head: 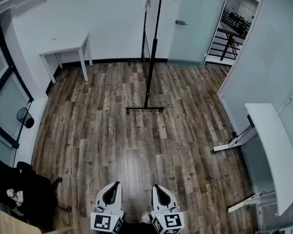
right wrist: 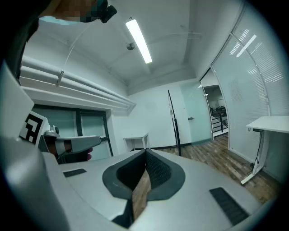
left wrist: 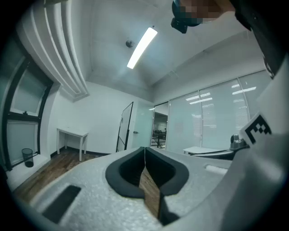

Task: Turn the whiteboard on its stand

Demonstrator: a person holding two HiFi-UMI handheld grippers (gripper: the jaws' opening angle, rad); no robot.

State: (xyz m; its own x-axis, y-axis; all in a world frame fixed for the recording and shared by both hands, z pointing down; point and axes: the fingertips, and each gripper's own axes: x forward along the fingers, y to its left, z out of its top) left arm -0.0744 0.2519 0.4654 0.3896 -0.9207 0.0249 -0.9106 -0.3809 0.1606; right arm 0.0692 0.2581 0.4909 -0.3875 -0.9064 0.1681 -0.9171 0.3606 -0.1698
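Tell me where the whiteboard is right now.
In the head view the whiteboard stands edge-on at top centre, near the far wall, between the small white table to its left and the door to its right.

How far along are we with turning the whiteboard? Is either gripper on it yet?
Done: nothing that shows. The whiteboard stands edge-on to the head view, far across the floor near the door. In hand: nothing; the left gripper and right gripper are shut, empty and well apart from it. Left: approach, grip the board's frame and turn it.
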